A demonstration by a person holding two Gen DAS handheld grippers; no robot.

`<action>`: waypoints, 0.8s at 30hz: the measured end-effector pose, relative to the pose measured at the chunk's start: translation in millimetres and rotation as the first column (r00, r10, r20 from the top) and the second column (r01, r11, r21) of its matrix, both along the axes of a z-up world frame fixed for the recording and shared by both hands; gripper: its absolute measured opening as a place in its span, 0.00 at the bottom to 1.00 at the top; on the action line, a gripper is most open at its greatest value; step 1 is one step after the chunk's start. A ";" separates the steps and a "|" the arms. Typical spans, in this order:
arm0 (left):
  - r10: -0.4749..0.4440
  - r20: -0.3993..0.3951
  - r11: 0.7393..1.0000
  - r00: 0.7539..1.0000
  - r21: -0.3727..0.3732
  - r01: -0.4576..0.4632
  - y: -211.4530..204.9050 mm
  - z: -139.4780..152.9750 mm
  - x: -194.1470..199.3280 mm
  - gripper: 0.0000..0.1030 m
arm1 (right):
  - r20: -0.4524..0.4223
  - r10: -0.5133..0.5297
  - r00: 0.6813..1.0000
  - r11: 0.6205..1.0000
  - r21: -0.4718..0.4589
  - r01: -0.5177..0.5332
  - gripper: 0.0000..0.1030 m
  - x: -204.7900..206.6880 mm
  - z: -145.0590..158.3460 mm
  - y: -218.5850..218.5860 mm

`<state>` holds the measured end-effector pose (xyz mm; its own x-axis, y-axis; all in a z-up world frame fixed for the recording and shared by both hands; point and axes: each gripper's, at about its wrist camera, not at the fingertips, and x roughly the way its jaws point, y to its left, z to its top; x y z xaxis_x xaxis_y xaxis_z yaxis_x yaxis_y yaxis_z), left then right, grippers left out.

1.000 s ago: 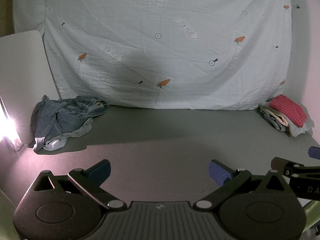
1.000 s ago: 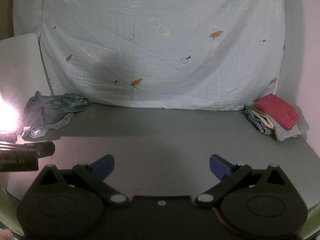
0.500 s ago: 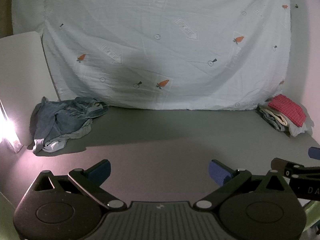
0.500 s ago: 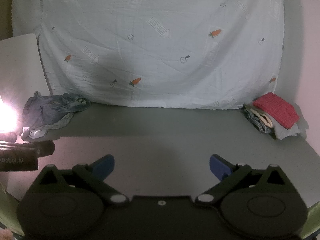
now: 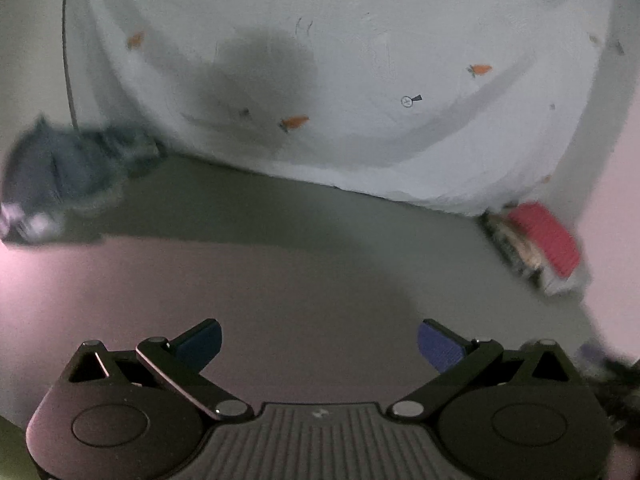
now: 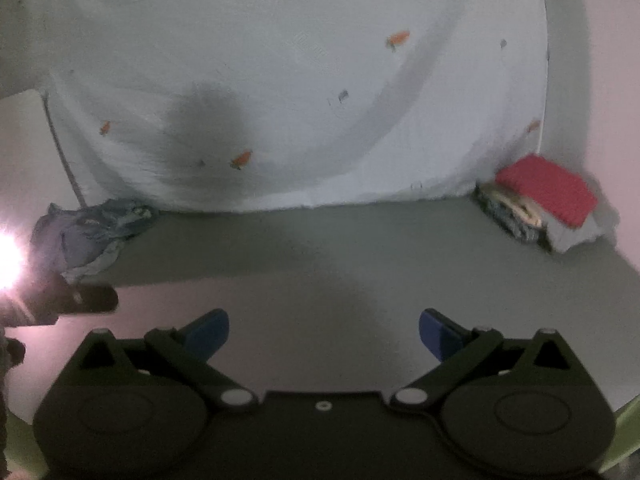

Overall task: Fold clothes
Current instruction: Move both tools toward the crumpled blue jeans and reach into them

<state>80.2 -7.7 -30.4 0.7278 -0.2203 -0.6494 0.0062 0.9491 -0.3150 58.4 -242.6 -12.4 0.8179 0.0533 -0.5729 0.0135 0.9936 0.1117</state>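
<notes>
1. Since half a second ago both of my views have swung and tilted: the grey table edge now slants, everything is smeared with blur, and the backdrop sheet fills more of each view.
2. My left gripper (image 5: 319, 344) has its jaws spread wide with nothing between the blue pads (image 5: 439, 346); it hangs over bare grey table (image 5: 304, 264).
3. My right gripper (image 6: 323, 332) is likewise spread wide and empty, its blue pads (image 6: 436, 336) over the same table (image 6: 360, 256).
4. At the left edge of the right wrist view, part of my other gripper's dark body (image 6: 76, 300) shows beside a bright glare.
5. A crumpled heap of denim clothes (image 5: 68, 168) (image 6: 88, 236) lies at the far left of the table, against the sheet, well apart from both grippers.
6. At the far right sits a folded stack of clothes (image 5: 536, 244) (image 6: 540, 208), a red checked piece on top, grey fabric at the bottom.
7. Behind everything hangs a pale sheet printed with carrots (image 5: 360, 80) (image 6: 280, 80), a dark rounded shadow on it.
</notes>
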 end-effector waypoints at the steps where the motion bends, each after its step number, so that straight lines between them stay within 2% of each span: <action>1: 0.011 -0.041 0.999 0.999 -0.041 -0.012 0.5 -3.4 11.9 1.00 | -0.020 0.007 1.000 1.000 0.017 -0.007 1.00 13.4 -3.8 -5.7; 3: 0.027 -0.123 0.992 0.992 -0.122 -0.042 1.5 -10.1 35.6 1.00 | -0.051 0.018 0.999 0.999 0.045 -0.015 1.00 42.8 -10.3 -14.0; 6: 0.038 -0.247 0.967 0.968 -0.237 -0.098 3.1 -20.2 71.2 1.00 | -0.064 0.047 0.997 0.998 0.047 -0.044 0.99 84.2 -13.4 -16.6; 7: 0.050 -0.264 0.965 0.963 -0.238 -0.115 7.3 -21.3 78.9 1.00 | -0.061 0.068 0.996 0.997 0.036 -0.066 0.97 99.8 -13.8 -15.6; 12: 0.145 -0.277 0.972 0.950 -0.138 -0.188 39.3 -21.0 105.3 0.99 | -0.024 0.199 0.980 0.976 -0.087 -0.200 0.90 162.6 -22.0 9.2; 18: 0.258 -0.280 0.962 0.925 -0.017 -0.274 77.8 -20.7 137.0 0.99 | -0.040 0.316 0.948 0.937 -0.143 -0.319 0.79 222.9 -34.6 70.5; 21: 0.315 -0.233 0.949 0.920 0.044 -0.313 131.5 -20.9 158.2 0.99 | -0.049 0.368 0.928 0.911 -0.182 -0.371 0.70 251.6 -40.1 113.1; 23: 0.365 -0.201 0.931 0.909 0.072 -0.358 173.5 -23.7 177.6 0.97 | -0.060 0.404 0.913 0.899 -0.160 -0.408 0.63 272.5 -42.8 147.6; 24: 0.392 -0.186 0.920 0.901 0.087 -0.383 196.1 -25.8 188.9 0.94 | -0.069 0.411 0.909 0.898 -0.138 -0.417 0.57 283.1 -44.1 163.8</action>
<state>269.2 188.4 -56.2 0.6069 0.0880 -0.7899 -0.4222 0.8777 -0.2266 341.4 -78.8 -56.5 0.7182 0.2958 -0.6298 -0.4015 0.9154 -0.0280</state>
